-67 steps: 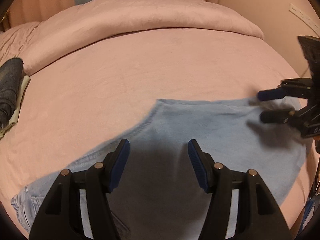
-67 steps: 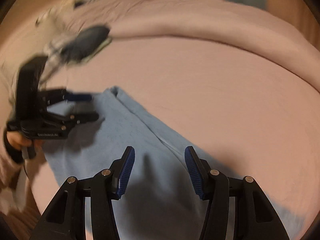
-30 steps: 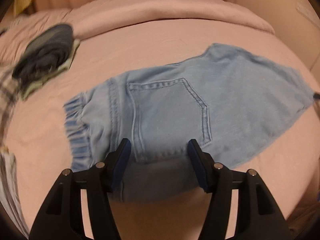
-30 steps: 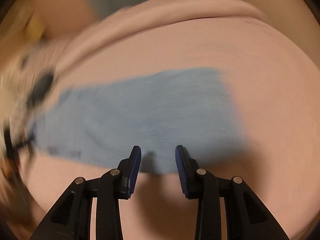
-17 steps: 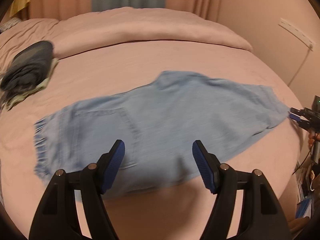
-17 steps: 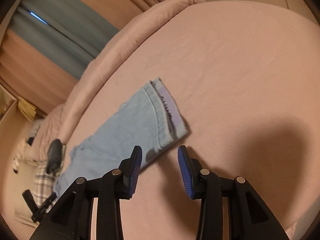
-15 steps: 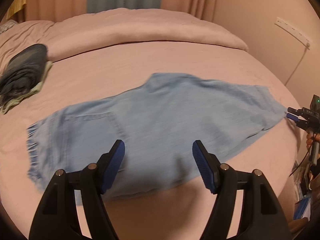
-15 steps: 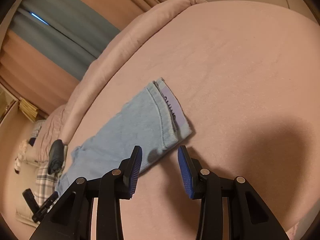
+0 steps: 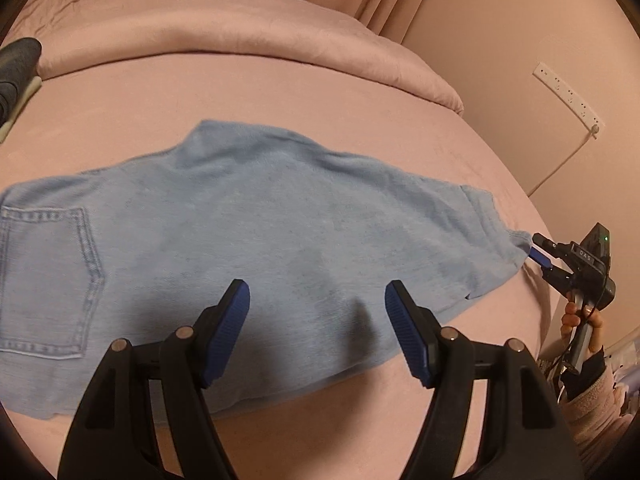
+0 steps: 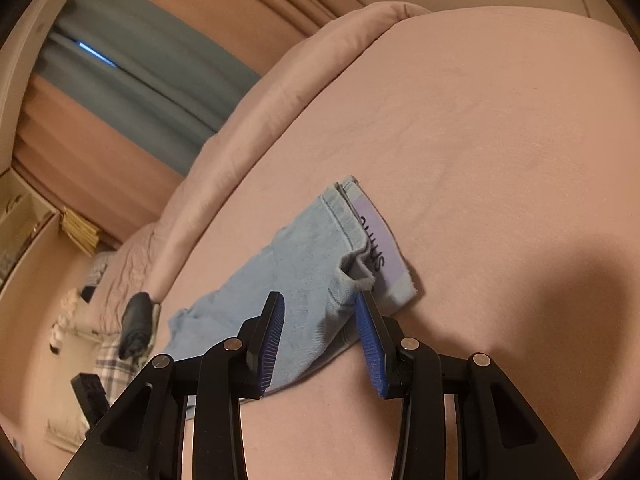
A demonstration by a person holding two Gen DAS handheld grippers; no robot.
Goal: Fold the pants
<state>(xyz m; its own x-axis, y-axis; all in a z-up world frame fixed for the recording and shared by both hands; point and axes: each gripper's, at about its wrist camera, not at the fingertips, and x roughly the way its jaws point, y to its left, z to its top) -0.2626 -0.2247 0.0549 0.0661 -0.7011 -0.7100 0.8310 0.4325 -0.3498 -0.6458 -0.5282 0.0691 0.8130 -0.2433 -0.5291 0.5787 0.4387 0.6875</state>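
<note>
- Pants (image 9: 248, 248): light blue denim, spread lengthwise across your pink bed (image 9: 280, 92), back pocket (image 9: 44, 280) face up at the left of the left wrist view, waistband with its lilac label (image 10: 376, 252) at the right end.
- Left gripper (image 9: 318, 320): you hold it above the middle of the pants, its jaws have just been opening and stand well apart, nothing between the pads.
- Right gripper (image 10: 320, 340): at the waistband end, jaws part-way apart after just opening a little; denim lies between the blue pads, not pinched.
- Dark folded garment (image 9: 16, 64): at the bed's far left edge.
- Rolled duvet (image 9: 224, 28): along the head of the bed.
</note>
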